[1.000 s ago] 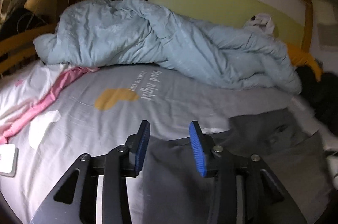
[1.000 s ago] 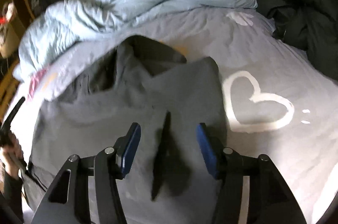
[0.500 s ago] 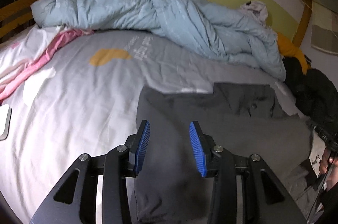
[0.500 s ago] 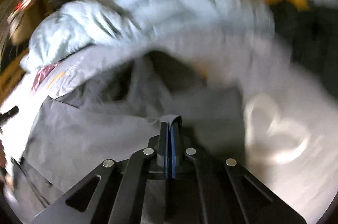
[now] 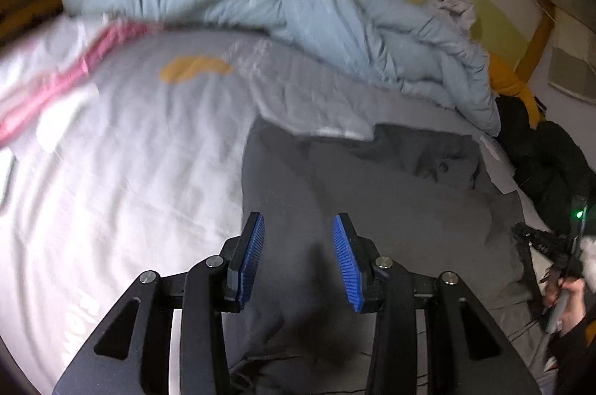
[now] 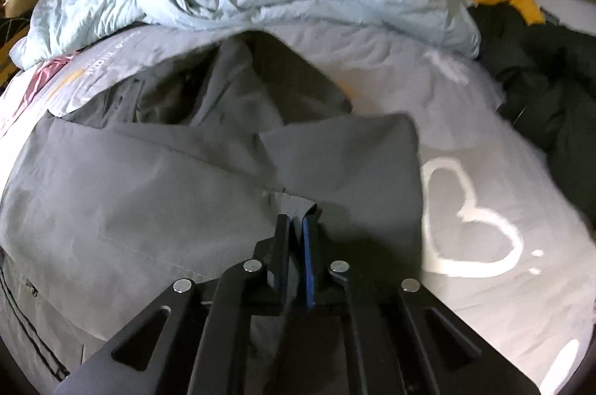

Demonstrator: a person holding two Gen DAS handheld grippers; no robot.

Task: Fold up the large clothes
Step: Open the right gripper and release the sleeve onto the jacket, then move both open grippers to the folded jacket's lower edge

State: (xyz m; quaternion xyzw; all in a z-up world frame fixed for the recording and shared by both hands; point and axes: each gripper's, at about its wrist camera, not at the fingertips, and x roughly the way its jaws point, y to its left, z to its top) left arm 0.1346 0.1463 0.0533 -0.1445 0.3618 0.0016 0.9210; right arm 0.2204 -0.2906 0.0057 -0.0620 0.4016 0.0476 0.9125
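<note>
Your right gripper (image 6: 296,227) pinches a fold of the grey garment (image 6: 149,194) spread on the bed (image 6: 465,119), jaws seemingly easing apart; a second ago they stood wide. Your left gripper (image 5: 298,253) hovers spread over it. Light, limp cloth: grip hems and corners.

Left gripper (image 5: 298,257): black angular linkage arms, round silver screw heads at the pivots, two ribbed blue pads (image 5: 251,259). Right gripper (image 6: 297,246): same black frame, silver screws, blue pad face. Hand (image 5: 566,294): dark sleeve.
</note>
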